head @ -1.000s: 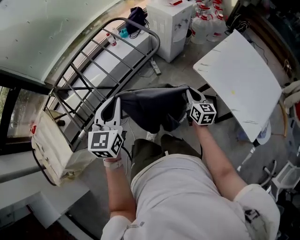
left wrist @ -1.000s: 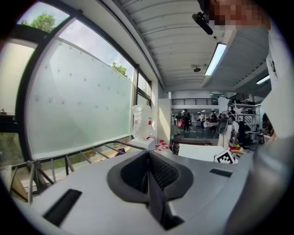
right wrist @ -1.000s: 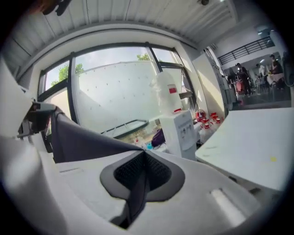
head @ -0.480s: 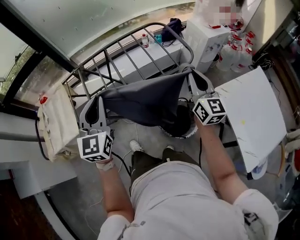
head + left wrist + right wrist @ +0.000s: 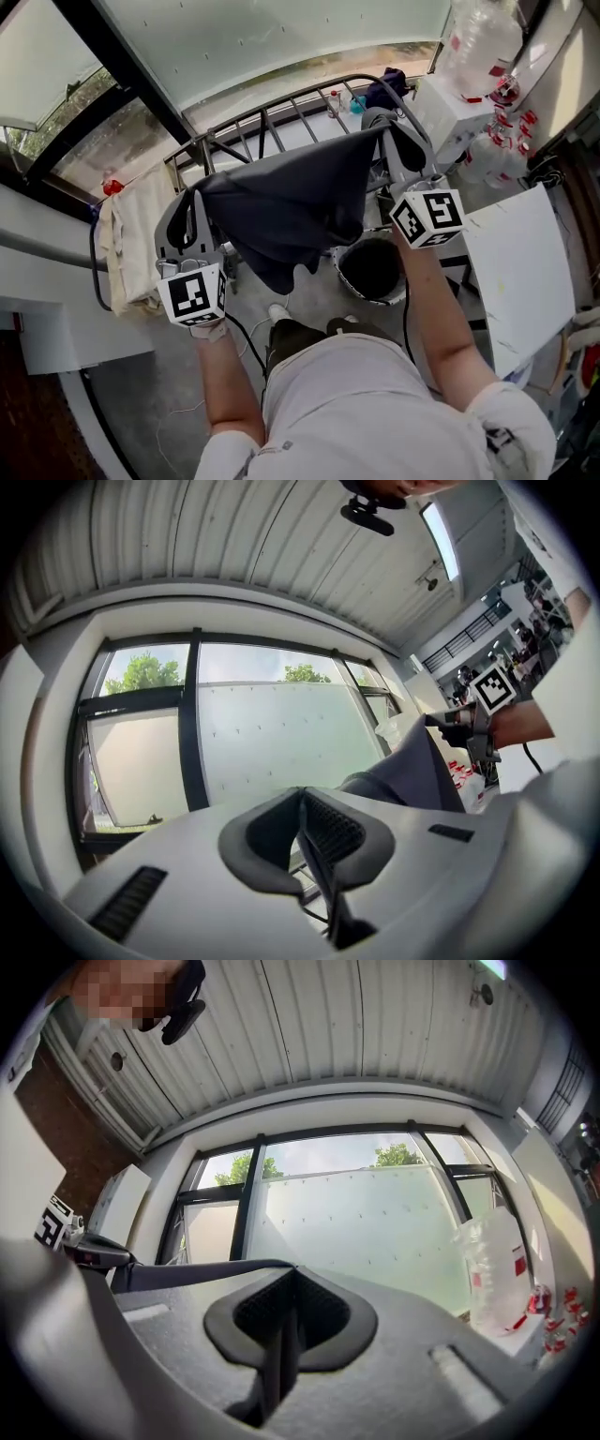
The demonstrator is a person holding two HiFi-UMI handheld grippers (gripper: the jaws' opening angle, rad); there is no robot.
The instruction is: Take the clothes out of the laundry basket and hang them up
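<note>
A dark grey garment (image 5: 291, 202) hangs stretched between both grippers, its lower part drooping in folds. My left gripper (image 5: 192, 195) is shut on the garment's left corner, and the cloth is pinched between its pads (image 5: 302, 803). The right gripper (image 5: 386, 129) is shut on the other corner, higher and farther off; a dark strip of cloth (image 5: 187, 1271) runs from its jaws (image 5: 292, 1283) toward the left gripper. In the left gripper view the garment (image 5: 412, 771) stretches away to the right gripper. The round black laundry basket (image 5: 349, 274) stands on the floor below the garment.
A metal drying rack (image 5: 281, 117) stands just beyond the garment, in front of a frosted window. A beige cloth (image 5: 122, 234) hangs at its left end. A white board (image 5: 516, 272) lies at the right; a white appliance (image 5: 459, 103) and plastic bottles (image 5: 483, 37) stand behind it.
Both grippers have carried the stretched garment upward and forward toward the drying rack. The basket, earlier hidden behind the cloth, now shows below it.
</note>
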